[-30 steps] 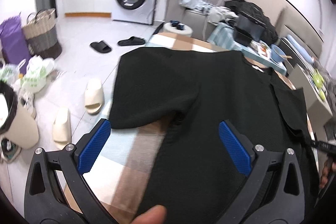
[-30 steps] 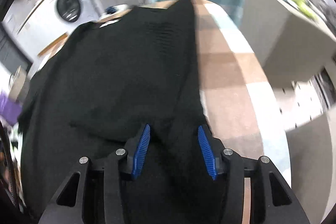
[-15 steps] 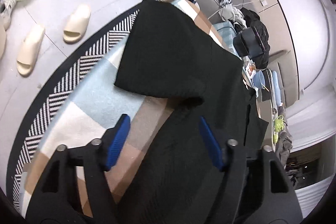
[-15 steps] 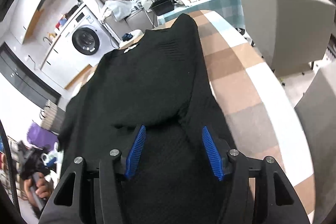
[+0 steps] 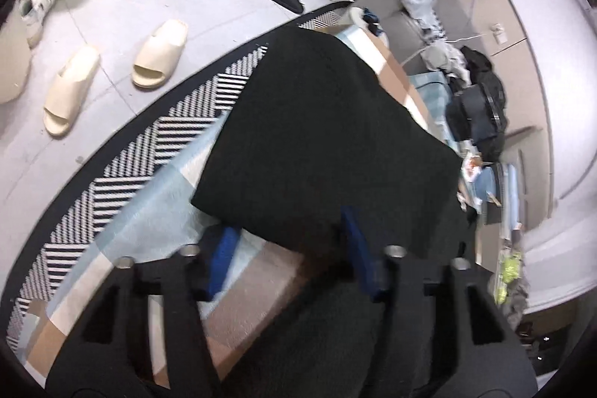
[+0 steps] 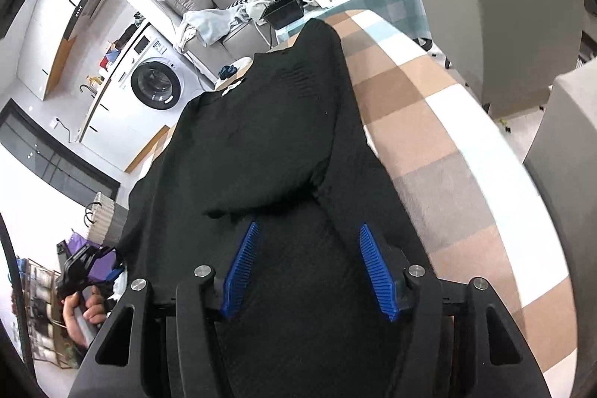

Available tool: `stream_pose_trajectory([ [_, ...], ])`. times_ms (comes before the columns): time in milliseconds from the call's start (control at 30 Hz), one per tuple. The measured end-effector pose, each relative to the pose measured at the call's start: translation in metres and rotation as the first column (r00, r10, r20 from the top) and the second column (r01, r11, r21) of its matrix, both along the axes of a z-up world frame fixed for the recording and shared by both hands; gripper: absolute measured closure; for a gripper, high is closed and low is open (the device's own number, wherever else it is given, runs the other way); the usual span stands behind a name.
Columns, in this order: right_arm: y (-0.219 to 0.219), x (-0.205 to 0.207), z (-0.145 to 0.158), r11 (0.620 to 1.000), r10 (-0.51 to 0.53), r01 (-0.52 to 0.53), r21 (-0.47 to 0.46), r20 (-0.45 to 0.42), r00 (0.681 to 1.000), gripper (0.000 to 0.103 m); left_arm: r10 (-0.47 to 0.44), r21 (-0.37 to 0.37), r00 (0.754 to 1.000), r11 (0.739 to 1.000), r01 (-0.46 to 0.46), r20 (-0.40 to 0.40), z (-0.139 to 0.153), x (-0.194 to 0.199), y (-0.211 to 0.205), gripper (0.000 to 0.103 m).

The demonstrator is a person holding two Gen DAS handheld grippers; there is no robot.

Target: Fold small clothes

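Shirt [image 6: 268, 137], black, lies flat; left claw [image 5: 291, 248] closing around sleeve, right claw [image 6: 309, 267] released.

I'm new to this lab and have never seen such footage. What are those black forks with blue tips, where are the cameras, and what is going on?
There is no robot here. A person holds a two-finger gripper in each hand, and a fisheye camera on each one looks forward along its fingers, so each picture is one gripper's own view.

On the table, covered by a checked cloth, lies a black shirt, its sleeves already folded in.

In the left view, the left gripper has just been closing at the shirt's sleeve edge; the fabric covers the tips of its blue pads, and blur hides whether they pinch it yet.

In the right view, the right gripper is open over the shirt's body, its jaws having just widened. At the picture's lower left, the person's hand holds the other gripper.
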State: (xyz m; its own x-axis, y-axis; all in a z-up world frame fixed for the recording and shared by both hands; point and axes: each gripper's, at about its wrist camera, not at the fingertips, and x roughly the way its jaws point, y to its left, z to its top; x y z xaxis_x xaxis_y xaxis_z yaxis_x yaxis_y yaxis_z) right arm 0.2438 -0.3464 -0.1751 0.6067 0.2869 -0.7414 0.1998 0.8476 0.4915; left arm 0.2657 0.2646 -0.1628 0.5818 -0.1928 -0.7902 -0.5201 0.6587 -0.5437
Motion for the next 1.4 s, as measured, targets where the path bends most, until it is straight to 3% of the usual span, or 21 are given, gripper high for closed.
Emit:
stream_pose_trajectory([
  [67, 0.003, -0.003, 0.001, 1.000, 0.009, -0.009, 0.004, 0.012, 1.000, 0.045, 0.003, 0.055, 1.000, 0.999, -0.001, -0.023, 0.001, 0.006, -0.002, 0.089],
  [133, 0.005, -0.004, 0.002, 1.000, 0.008, -0.008, 0.002, 0.015, 1.000, 0.045, 0.000, 0.137, 1.000, 0.991, 0.002, -0.013, 0.011, 0.009, -0.007, 0.098],
  [233, 0.005, -0.008, 0.003, 1.000, 0.005, -0.005, 0.005, 0.015, 1.000, 0.045, -0.052, 0.294, 0.998, 0.955, 0.041, 0.029, 0.037, 0.012, -0.023, 0.100],
  [333, 0.002, -0.012, 0.003, 1.000, 0.004, -0.004, 0.028, 0.023, 1.000, 0.045, -0.129, 0.480, 0.990, 0.873, 0.083, 0.065, 0.071, 0.027, -0.053, 0.100],
  [433, -0.001, -0.014, 0.002, 0.999, -0.003, 0.002, 0.037, 0.018, 1.000, 0.045, -0.255, 0.639, 0.959, 0.760, 0.122, 0.120, 0.108, 0.040, -0.100, 0.100],
  [467, -0.002, -0.014, 0.002, 0.999, -0.004, 0.003, 0.043, 0.018, 1.000, 0.045, -0.330, 0.684, 0.934, 0.713, 0.155, 0.133, 0.120, 0.046, -0.124, 0.100],
  [500, -0.002, -0.015, 0.002, 0.999, -0.005, 0.004, 0.042, 0.018, 1.000, 0.045, -0.392, 0.702, 0.909, 0.688, 0.185, 0.144, 0.129, 0.049, -0.143, 0.100],
  [567, -0.004, -0.017, 0.003, 0.999, -0.011, 0.011, 0.040, 0.019, 1.000, 0.045, -0.547, 0.719, 0.829, 0.624, 0.308, 0.119, 0.134, 0.057, -0.185, 0.099],
  [600, -0.005, -0.018, 0.004, 0.999, -0.015, 0.014, 0.040, 0.020, 1.000, 0.045, -0.631, 0.707, 0.772, 0.581, 0.404, 0.077, 0.129, 0.062, -0.208, 0.099],
  [633, -0.006, -0.019, 0.004, 0.999, -0.017, 0.016, 0.037, 0.021, 1.000, 0.045, -0.692, 0.677, 0.720, 0.553, 0.485, 0.050, 0.123, 0.066, -0.225, 0.091],
  [667, -0.007, -0.019, 0.005, 0.999, -0.020, 0.019, 0.037, 0.022, 1.000, 0.045, -0.730, 0.645, 0.682, 0.541, 0.540, 0.041, 0.117, 0.067, -0.235, 0.076],
  [700, -0.008, -0.020, 0.005, 0.999, -0.023, 0.022, 0.038, 0.023, 0.999, 0.045, -0.761, 0.604, 0.647, 0.536, 0.590, 0.042, 0.112, 0.068, -0.243, 0.065],
  [733, -0.009, -0.020, 0.004, 0.999, -0.028, 0.027, 0.040, 0.023, 0.999, 0.045, -0.768, 0.579, 0.638, 0.543, 0.607, 0.051, 0.109, 0.068, -0.245, 0.039],
  [767, -0.010, -0.021, 0.004, 0.999, -0.034, 0.033, 0.042, 0.022, 0.999, 0.045, -0.760, 0.562, 0.645, 0.569, 0.601, 0.079, 0.108, 0.066, -0.241, 0.024],
  [800, -0.011, -0.022, 0.003, 0.998, -0.040, 0.039, 0.044, 0.020, 0.999, 0.044, -0.750, 0.552, 0.653, 0.590, 0.590, 0.104, 0.107, 0.064, -0.237, 0.021],
  [867, -0.014, -0.024, 0.000, 0.998, -0.045, 0.045, 0.044, 0.010, 0.999, 0.044, -0.731, 0.519, 0.670, 0.625, 0.583, 0.127, 0.105, 0.064, -0.222, 0.020],
  [1067, -0.018, -0.022, -0.004, 0.998, -0.049, 0.049, 0.050, -0.002, 0.999, 0.044, -0.586, 0.446, 0.799, 0.755, 0.480, 0.132, 0.086, 0.070, -0.157, 0.020],
  [1133, -0.016, -0.021, -0.004, 0.998, -0.040, 0.040, 0.051, -0.005, 0.999, 0.044, -0.561, 0.404, 0.815, 0.785, 0.470, 0.143, 0.073, 0.062, -0.142, 0.020],
  [1200, -0.014, -0.021, -0.004, 0.998, -0.032, 0.032, 0.046, -0.006, 0.999, 0.044, -0.554, 0.395, 0.821, 0.791, 0.467, 0.138, 0.065, 0.058, -0.136, 0.020],
  [1400, -0.013, -0.022, -0.003, 0.999, -0.033, 0.034, 0.027, -0.023, 0.999, 0.040, -0.568, 0.457, 0.815, 0.759, 0.463, 0.117, 0.065, 0.019, -0.131, 0.020],
])
